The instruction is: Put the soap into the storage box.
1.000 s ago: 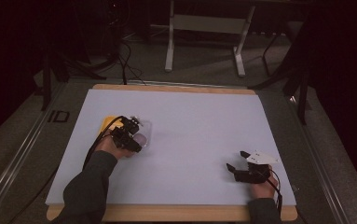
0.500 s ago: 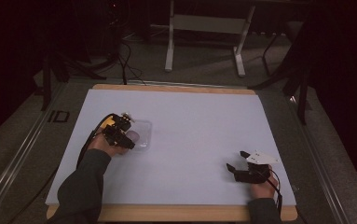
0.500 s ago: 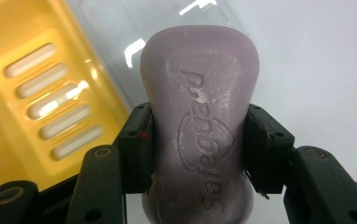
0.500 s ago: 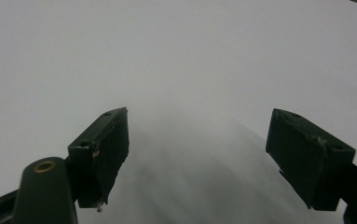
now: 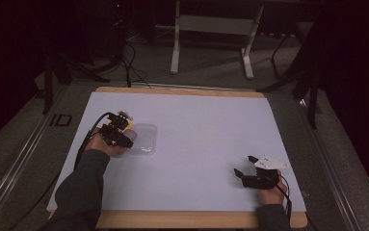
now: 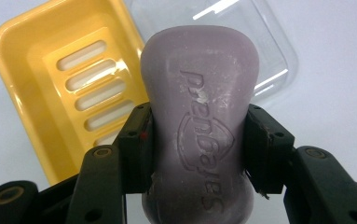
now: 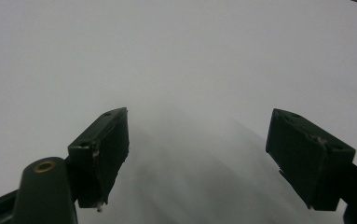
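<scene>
Above yellow dish [image 6: 41, 88], gripped soap [image 6: 199, 121].

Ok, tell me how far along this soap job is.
Done: the clear plastic lid lies off the yellow slotted soap dish. In hand: the left gripper is shut on the purple embossed soap bar above the dish. Left: setting the bar down. The right gripper waits open.

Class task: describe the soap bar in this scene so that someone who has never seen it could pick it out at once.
Start at the white sheet covering the table, then go to its left side, where a yellow slotted plastic soap dish lies beside a clear plastic lid. Above them, the left hand-held gripper clamps the mauve embossed soap bar, the one purple thing there.
</scene>
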The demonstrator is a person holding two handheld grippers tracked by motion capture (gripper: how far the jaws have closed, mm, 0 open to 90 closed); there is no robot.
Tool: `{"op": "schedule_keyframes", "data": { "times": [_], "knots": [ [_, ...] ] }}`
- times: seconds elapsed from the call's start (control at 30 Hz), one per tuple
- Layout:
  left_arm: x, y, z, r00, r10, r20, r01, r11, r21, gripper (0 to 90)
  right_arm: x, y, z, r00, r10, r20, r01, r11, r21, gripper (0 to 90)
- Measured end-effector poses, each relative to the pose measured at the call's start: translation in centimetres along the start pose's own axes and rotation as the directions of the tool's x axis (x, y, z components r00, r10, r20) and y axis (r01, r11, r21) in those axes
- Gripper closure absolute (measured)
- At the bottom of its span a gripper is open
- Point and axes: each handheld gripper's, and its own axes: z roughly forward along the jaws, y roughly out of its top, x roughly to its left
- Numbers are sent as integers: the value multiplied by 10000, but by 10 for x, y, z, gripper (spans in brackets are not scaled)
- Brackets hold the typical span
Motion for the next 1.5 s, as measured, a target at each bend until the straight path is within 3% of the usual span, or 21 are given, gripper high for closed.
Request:
{"op": "schedule_keyframes", "data": {
  "times": [0.3, 0.4, 0.73, 0.87, 0.97, 1.27, 1.3, 1.5],
  "knots": [
    [8, 1, 5, 9991, -417, -26, 417, 9991, 32, 501, 0, 0, 0, 10000, -10, 0, 10, 10000, 3, 208],
    [15, 2, 7, 9969, -780, 70, 780, 9970, 9, 501, 0, 0, 0, 10000, -20, 3, 20, 10000, 15, 209],
    [28, 4, 13, 9906, -1367, 6, 1367, 9906, 62, 501, 1, 0, 0, 10000, -89, -3, 89, 10000, 37, 208],
    [33, 4, 15, 9868, -1621, -49, 1621, 9868, 54, 501, 1, 0, 0, 10000, -89, -3, 89, 10000, 44, 208],
    [40, 4, 18, 9787, -2048, -148, 2049, 9788, 18, 500, 1, 0, 0, 10000, -92, -2, 92, 9999, 48, 208],
    [50, 6, 25, 9640, -2636, -362, 2639, 9645, 48, 501, 1, 0, 1, 9999, -102, -14, 102, 9999, 53, 208],
    [51, 7, 28, 9602, -2755, -457, 2762, 9611, 92, 501, 1, 0, 1, 9999, -106, -13, 106, 9999, 53, 207],
    [51, 10, 33, 9605, -2746, -457, 2756, 9611, 165, 500, 1, 0, 1, 10000, -93, -29, 93, 9999, 58, 206]
  ]
}}
